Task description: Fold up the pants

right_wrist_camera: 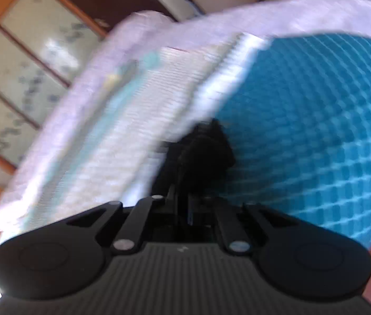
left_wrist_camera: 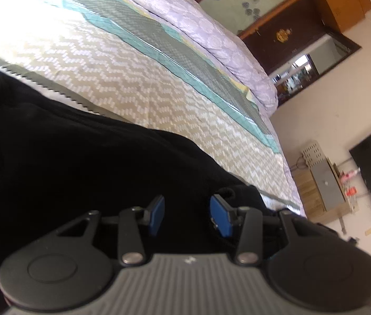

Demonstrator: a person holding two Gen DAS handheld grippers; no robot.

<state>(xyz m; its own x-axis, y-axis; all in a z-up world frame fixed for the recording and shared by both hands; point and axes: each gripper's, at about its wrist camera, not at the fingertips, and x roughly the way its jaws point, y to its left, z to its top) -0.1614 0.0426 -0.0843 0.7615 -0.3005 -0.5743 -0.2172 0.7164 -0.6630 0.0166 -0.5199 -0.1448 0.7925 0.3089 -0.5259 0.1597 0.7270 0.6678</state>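
**Black pants gathered on the bed, fold barely begun**

We look along two hand-held tools over a bed [left_wrist_camera: 138, 84] covered with a zigzag-patterned spread. The black pants [left_wrist_camera: 75, 162] lie on the near left part of that bed, bunched and rumpled rather than flat, filling the lower left of the left wrist view.

The left tool [left_wrist_camera: 186, 216] hangs just above the dark cloth with its blue pads [left_wrist_camera: 156, 215] apart. We see fabric behind and between them, but the pads do not appear to press on it, so we read this tool as released.

The right tool [right_wrist_camera: 185, 183] is clenched, its fingers drawn together on a dark wad of cloth [right_wrist_camera: 206, 144] that juts out past the tips. We judge this to be a piece of the pants, pinched and lifted, with a teal waffle-textured blanket [right_wrist_camera: 317, 120] behind it to the right.

As for progress, we judge the task to be at an early stage: no neat crease or stacked layer shows anywhere. Spreading, aligning the legs and folding all seem left to do.

Much is hard to read. The right wrist view is smeared by motion blur. The pants are so dark that seams, waistband and leg ends vanish, and the frame edge cuts them off. We cannot tell which part the right tool grips.
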